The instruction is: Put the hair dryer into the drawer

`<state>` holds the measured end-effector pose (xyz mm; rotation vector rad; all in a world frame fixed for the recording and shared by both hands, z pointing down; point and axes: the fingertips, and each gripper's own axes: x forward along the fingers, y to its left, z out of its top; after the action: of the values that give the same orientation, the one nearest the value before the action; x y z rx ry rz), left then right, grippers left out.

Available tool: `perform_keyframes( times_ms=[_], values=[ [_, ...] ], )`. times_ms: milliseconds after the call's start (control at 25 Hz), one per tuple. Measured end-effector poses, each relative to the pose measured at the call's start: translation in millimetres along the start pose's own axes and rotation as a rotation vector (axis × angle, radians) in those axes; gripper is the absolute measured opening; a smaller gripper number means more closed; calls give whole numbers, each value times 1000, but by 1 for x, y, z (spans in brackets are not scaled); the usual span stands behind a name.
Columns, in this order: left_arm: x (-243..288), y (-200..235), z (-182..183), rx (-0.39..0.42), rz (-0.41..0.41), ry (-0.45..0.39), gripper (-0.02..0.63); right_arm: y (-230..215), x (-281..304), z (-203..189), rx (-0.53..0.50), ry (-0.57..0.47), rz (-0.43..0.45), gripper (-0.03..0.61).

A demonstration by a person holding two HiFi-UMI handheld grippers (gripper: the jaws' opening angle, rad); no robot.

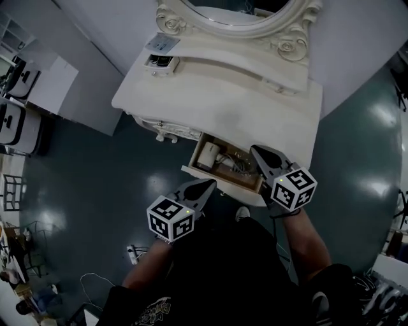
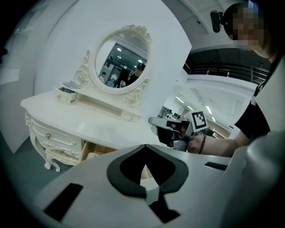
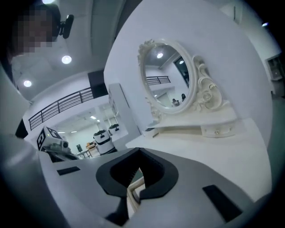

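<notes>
Hair dryer (image 1: pixel 207 155): is lying inside the open drawer (image 1: pixel 223 183), toward its left end (white body, with a cord (image 1: pixel 233 163) bunched just beside it)
Drawer: is standing pulled out from under the white tabletop (image 1: pixel 242 102); its front edge is facing the person
Left claw (image 1: pixel 210 184): is hovering just in front of the drawer's front edge; its jaws are pressing together with nothing between them
Right claw (image 1: pixel 255 151): is showing over the drawer's right end in the head view; its jaws are meeting tip to tip, gripping nothing
Mirror (image 1: pixel 236 9): is standing upright at the back of the tabletop
</notes>
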<state>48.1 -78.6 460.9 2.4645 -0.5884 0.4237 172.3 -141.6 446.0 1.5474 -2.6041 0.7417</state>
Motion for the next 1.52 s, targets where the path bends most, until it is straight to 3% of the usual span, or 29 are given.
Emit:
perform_keyframes(
  times_ms=[280, 520, 840, 1040, 1520],
  values=[
    [-16, -40, 18, -15, 90, -108, 3, 36, -42, 43, -5, -34, 123, 29],
    [-44, -65, 12, -55, 158, -181, 3, 80, -52, 29, -25, 53, 250, 29],
    [-76, -74, -15, -97, 190, -202, 3, 139, -62, -10, -25, 135, 352, 29],
    [-99, -70, -35, -120, 182, -191, 3, 175, -66, -40, 8, 177, 354, 29],
    [-155, -82, -83, -106, 80, -150, 3, 246, -89, -100, 78, 196, 260, 29]
  ],
)
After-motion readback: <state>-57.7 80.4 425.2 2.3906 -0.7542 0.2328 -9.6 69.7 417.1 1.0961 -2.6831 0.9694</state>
